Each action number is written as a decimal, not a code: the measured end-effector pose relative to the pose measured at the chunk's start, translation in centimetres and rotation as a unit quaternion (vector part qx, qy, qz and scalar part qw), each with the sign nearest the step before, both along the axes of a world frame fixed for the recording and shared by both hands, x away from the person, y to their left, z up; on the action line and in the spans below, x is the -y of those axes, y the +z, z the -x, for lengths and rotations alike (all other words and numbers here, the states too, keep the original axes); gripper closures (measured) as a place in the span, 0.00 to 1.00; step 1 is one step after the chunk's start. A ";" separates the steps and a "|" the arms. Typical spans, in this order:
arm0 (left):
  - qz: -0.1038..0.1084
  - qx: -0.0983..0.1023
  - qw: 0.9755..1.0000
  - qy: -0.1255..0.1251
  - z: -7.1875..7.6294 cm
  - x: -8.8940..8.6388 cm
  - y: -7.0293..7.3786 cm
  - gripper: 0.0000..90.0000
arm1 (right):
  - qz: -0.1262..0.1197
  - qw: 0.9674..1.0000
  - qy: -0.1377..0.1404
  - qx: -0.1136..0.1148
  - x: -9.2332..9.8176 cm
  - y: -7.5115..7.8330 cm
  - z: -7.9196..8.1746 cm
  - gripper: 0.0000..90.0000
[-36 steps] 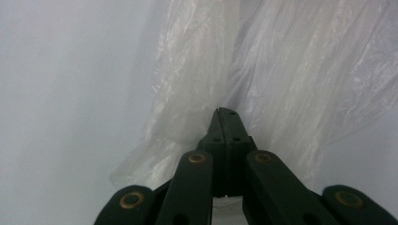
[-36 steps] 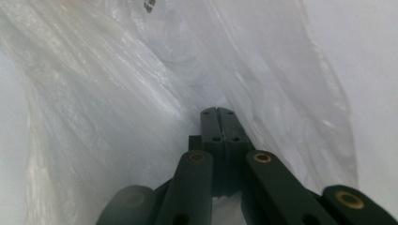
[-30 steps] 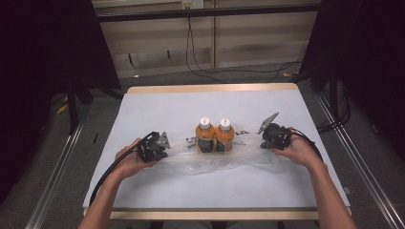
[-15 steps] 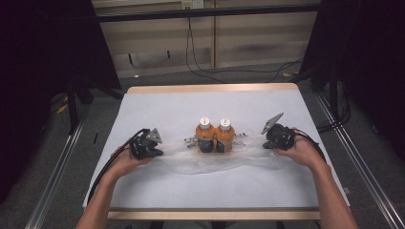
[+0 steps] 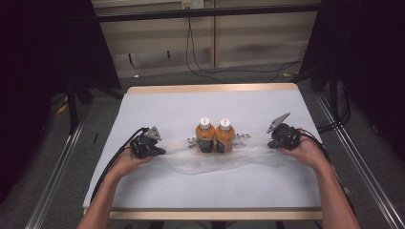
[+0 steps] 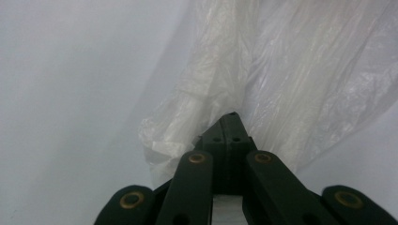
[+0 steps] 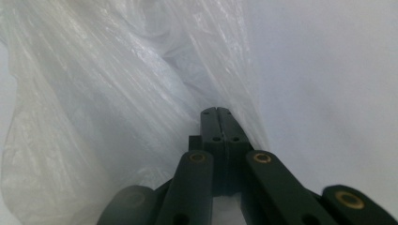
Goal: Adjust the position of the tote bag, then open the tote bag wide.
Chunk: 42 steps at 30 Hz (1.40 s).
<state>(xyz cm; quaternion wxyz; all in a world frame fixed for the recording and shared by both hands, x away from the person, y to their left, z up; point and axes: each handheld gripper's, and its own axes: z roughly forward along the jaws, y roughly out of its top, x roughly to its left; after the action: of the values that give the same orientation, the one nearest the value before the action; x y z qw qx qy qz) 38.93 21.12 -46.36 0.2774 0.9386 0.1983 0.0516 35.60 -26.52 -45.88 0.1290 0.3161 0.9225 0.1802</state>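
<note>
Two bottles (image 5: 215,136) mid-table (image 5: 157,100), on plastic bag (image 5: 200,162), left hand-held gripper (image 5: 160,152) and right hand-held gripper (image 5: 270,143) at bag's ends

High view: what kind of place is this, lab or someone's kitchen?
Most likely a lab or a data-recording rig, not a kitchen. A plain white table stands between dark curtains, loose cables trail across the floor behind it, and metal rails run along the sides.

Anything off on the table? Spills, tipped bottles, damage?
Nothing stands out. The two orange bottles stand upright, side by side, white caps on, no spill. The clear plastic bag lies crumpled and stretched between the left claw and right claw, each shut on an end.
</note>
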 end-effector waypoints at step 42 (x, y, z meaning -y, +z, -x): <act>0.167 -0.009 0.986 -0.009 2.2 1.7 3.3 1.00 | -0.191 0.979 0.026 0.069 -1.7 4.3 1.1 1.00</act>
<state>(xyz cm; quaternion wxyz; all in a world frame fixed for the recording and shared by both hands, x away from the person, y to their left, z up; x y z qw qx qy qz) 36.69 19.45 -43.04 0.4286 0.8815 0.1980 0.0063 34.48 -24.78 -41.58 0.1251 0.2974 0.8679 0.3778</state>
